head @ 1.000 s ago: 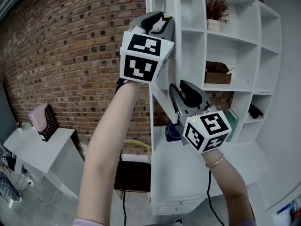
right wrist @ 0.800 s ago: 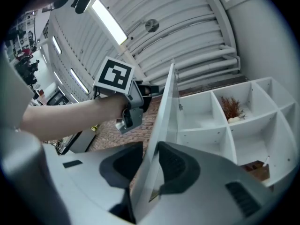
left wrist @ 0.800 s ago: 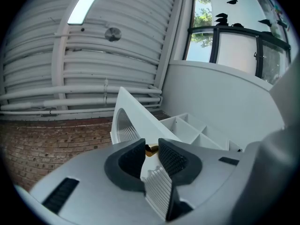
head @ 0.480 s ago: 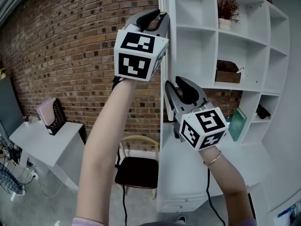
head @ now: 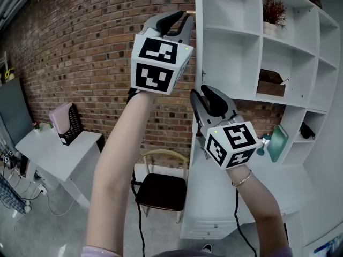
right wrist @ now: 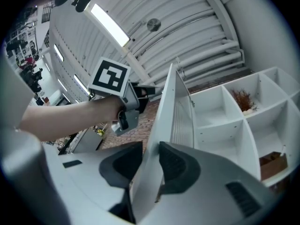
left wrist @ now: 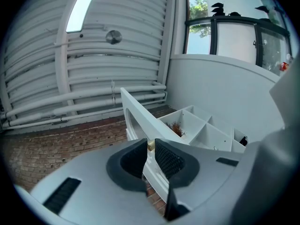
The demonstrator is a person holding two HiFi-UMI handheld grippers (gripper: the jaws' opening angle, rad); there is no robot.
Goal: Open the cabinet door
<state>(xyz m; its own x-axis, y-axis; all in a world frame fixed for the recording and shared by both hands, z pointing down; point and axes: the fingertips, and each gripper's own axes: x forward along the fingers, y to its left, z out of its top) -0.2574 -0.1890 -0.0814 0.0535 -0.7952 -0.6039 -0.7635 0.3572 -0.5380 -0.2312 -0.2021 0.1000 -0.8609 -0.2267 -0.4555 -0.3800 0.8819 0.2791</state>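
Observation:
The white cabinet door (head: 198, 63) stands edge-on to me in the head view, swung out from the shelf unit (head: 236, 52). High on its edge my left gripper (head: 182, 18) holds a small brass knob (head: 190, 12). In the left gripper view the knob (left wrist: 150, 146) sits between the dark pads (left wrist: 169, 159), and the jaws are closing on it. Lower down, my right gripper (head: 200, 105) clamps the door's edge. In the right gripper view the door (right wrist: 166, 107) fills the gap of the right gripper (right wrist: 151, 161), with the left gripper (right wrist: 133, 97) beyond it.
The open shelves hold a potted plant (head: 273, 12), a wooden box (head: 270, 83) and a green book (head: 277, 142). A brick wall (head: 91, 52) runs behind. Below stand a chair (head: 161, 189) and a white desk (head: 53, 154) with a file rack (head: 67, 123).
The door has swung further out, from showing its ribbed inner face to edge-on. Both grippers went with it. The left jaws have narrowed around the knob.

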